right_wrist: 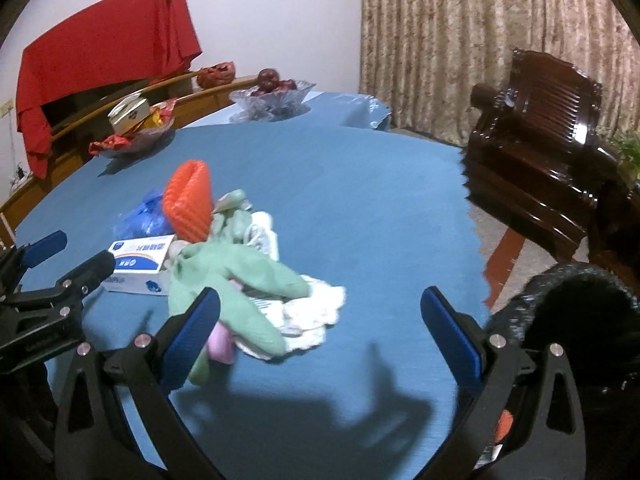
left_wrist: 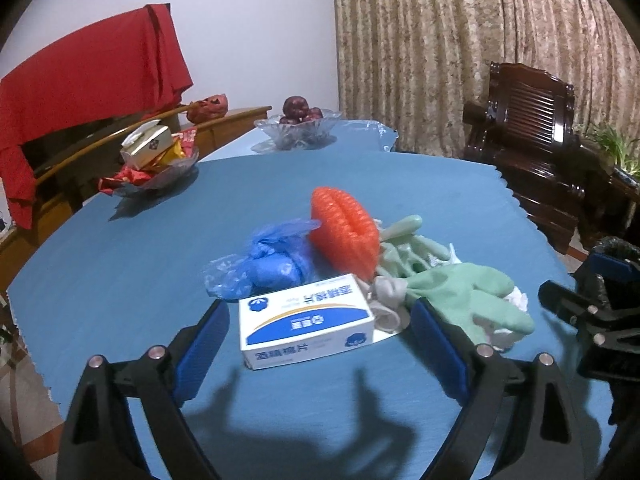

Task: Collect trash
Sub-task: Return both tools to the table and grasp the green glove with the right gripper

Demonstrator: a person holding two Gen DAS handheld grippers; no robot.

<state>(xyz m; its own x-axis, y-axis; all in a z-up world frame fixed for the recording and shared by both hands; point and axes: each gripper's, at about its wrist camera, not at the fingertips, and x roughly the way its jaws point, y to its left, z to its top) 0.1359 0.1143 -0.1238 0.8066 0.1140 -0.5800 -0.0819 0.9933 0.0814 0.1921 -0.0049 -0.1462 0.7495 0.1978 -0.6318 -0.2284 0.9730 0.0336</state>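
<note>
A pile of trash lies on the blue tablecloth (left_wrist: pixel 120 264): a white and blue box (left_wrist: pixel 306 322), a blue plastic bag (left_wrist: pixel 266 264), an orange foam net (left_wrist: pixel 344 236), green gloves (left_wrist: pixel 468 296) and white crumpled paper (right_wrist: pixel 312 312). My left gripper (left_wrist: pixel 320 320) is open, its blue pads on either side of the box, not touching it. My right gripper (right_wrist: pixel 320 312) is open above the table's near edge; its left pad is over a green glove (right_wrist: pixel 240 280). A pink scrap (right_wrist: pixel 220 342) lies under the glove. The box (right_wrist: pixel 138 264) also shows in the right wrist view.
Two glass bowls stand at the far side, one with snack packets (left_wrist: pixel 156 160), one with dark red fruit (left_wrist: pixel 298 120). A dark wooden armchair (right_wrist: pixel 536 152) stands right of the table. A black-lined bin (right_wrist: pixel 576 312) sits at the lower right. A red cloth (left_wrist: pixel 88 92) drapes furniture behind.
</note>
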